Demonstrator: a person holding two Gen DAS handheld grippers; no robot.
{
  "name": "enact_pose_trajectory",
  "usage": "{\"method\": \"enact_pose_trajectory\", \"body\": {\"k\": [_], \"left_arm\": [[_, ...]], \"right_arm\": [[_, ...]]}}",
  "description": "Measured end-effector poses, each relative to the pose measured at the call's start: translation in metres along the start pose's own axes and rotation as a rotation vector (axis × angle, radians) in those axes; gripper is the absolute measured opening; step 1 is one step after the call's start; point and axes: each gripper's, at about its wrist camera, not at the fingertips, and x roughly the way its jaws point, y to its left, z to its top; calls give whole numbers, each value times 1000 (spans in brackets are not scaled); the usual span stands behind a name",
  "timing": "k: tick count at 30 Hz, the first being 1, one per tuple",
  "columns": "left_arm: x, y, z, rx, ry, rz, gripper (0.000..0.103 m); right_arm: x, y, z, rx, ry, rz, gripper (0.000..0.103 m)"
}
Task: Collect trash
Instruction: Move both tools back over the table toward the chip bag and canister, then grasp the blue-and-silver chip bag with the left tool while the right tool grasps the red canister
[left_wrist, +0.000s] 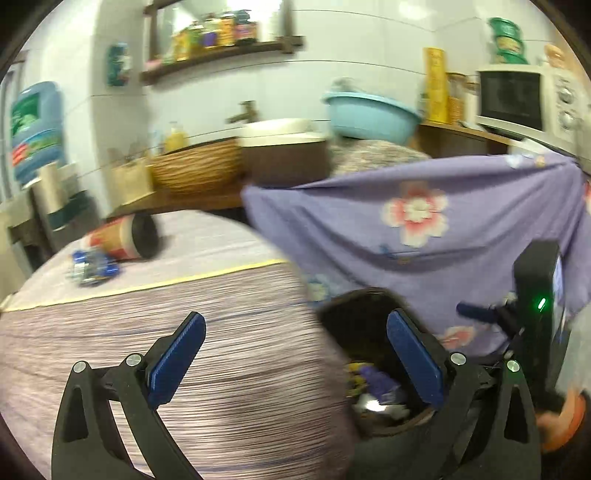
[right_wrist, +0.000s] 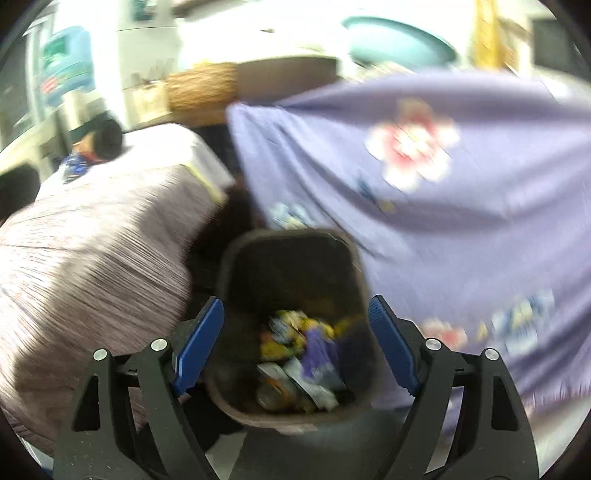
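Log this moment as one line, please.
left gripper: open, empty | right gripper: open, empty, above bin | bin: wrappers inside | table: cup, blue wrapper remain

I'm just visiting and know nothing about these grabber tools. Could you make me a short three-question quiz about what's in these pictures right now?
1. True or false: the right gripper is clamped on a wrapper.
2. Which lies on the striped table cloth? A) a tipped-over paper cup B) a banana C) a plate
3. What does the dark bin hold?

Key
1. False: its jaws stand open and empty above the bin.
2. A: the paper cup lies on its side beside a crumpled blue wrapper.
3. Mixed wrappers, yellow, purple and white.
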Motion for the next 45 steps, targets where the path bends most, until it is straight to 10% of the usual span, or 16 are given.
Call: {"method": "enact_pose_trajectory", "body": {"k": [15,29,33,35,45], "left_arm": [[29,234,2,-176,144,398,89],[157,324,34,-182,301,375,67],[179,342,32,-209,334,380,29],[180,347,30,-226,345,365,8],[96,356,17,-251,235,307,5]], "right_arm": [[30,157,95,-314,-28,262,83],[107,250,188,-494,-9,266,83],[127,275,211,-560,-15,248,83],[137,292,221,-624,-28,239,83],[173,361,243,-852,-24,210,87]]}}
